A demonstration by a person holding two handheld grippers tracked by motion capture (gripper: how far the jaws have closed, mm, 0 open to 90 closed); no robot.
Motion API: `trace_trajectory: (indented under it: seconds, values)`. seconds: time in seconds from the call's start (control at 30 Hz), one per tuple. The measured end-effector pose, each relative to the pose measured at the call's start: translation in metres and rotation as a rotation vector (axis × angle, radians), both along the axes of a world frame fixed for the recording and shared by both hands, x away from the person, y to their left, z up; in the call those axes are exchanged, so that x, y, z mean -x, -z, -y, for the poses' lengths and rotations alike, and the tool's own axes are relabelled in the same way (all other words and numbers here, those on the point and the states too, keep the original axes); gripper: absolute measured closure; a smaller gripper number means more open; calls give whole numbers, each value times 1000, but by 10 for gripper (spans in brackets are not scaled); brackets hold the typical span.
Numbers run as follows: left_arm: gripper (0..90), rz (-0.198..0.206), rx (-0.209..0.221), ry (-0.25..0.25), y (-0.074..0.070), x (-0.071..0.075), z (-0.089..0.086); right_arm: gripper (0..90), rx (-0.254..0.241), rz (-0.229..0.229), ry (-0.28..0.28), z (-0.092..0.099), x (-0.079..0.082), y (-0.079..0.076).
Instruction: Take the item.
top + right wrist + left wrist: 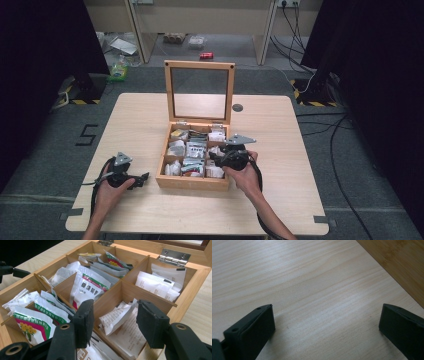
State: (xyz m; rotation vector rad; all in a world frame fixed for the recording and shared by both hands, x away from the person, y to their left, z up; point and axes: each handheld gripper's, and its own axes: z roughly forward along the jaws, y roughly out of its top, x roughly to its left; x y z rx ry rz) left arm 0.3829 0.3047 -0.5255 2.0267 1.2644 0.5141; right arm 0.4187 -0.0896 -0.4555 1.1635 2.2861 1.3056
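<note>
A wooden box [192, 182] stands mid-table, its glass-paned lid [200, 92] upright at the back. Its compartments hold several paper sachets, white ones and green-and-red printed ones [90, 287]. My right gripper [214, 159] hovers over the box's right-hand compartments. In the right gripper view its jaws [115, 304] stand apart above a crumpled white sachet [112, 320], and the pads do not touch it. My left gripper [144, 176] rests low over the bare table left of the box, jaws wide apart [327, 306] with nothing between them.
The light wooden table [150, 120] has bare surface all around the box. The box's side wall [397, 262] lies just right of the left gripper. Metal hinges [173, 257] join lid and box. Cables trail from both grippers toward the table's near edge.
</note>
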Motion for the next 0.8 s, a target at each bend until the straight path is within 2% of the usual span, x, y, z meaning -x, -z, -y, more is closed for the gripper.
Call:
trace_trajectory:
  seconds: [0.33, 0.63, 0.8]
  values:
    - [0, 0, 0, 0, 0, 0, 0, 494, 0, 0, 9, -1, -5, 0]
    - [0, 0, -1, -5, 0, 1, 0, 569, -15, -36, 23, 1, -13, 3]
    - [0, -1, -1, -5, 0, 1, 0, 621, 6, -44, 23, -3, -18, 2]
